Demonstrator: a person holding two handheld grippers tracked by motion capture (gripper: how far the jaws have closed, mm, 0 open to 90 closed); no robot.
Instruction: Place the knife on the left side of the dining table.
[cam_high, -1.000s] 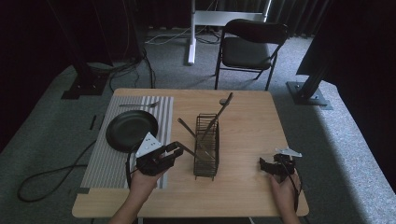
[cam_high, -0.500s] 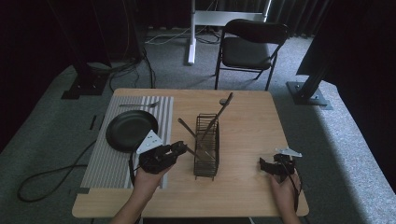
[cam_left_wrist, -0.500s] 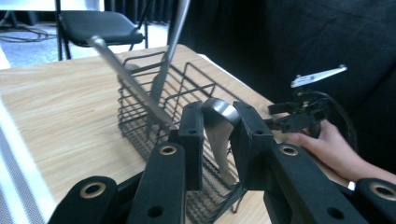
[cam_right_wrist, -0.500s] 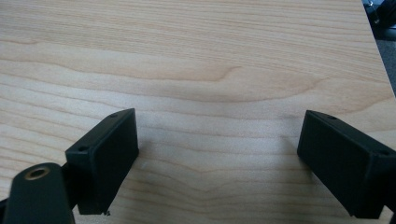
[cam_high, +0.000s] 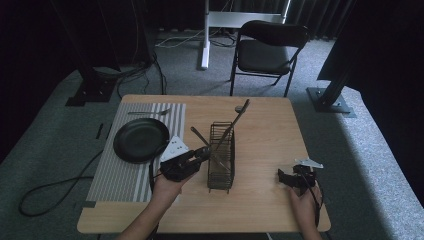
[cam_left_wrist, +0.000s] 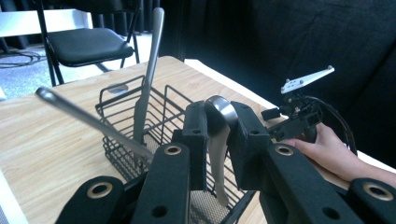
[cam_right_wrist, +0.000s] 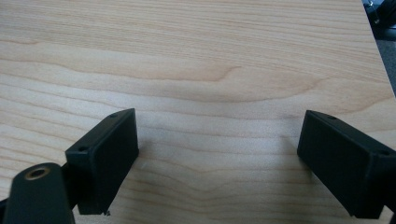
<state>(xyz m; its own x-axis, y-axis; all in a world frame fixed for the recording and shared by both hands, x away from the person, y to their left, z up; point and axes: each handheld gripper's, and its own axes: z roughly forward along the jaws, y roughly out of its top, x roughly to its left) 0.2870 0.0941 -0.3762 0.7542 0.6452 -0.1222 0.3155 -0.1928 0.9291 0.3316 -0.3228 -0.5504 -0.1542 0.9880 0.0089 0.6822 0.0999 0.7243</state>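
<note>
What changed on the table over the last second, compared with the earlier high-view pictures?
The left hand-held gripper has just been closing and is now shut on a metal utensil handle at the near end of the wire basket; the hand shifted slightly along the basket's side. The right hand-held gripper stayed open over bare table. The black plate, striped mat and the other utensils in the basket did not move.

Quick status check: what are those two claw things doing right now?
Left gripper just closed on a utensil handle in the basket. Right gripper open above bare table. Other handles crowd the basket.
</note>
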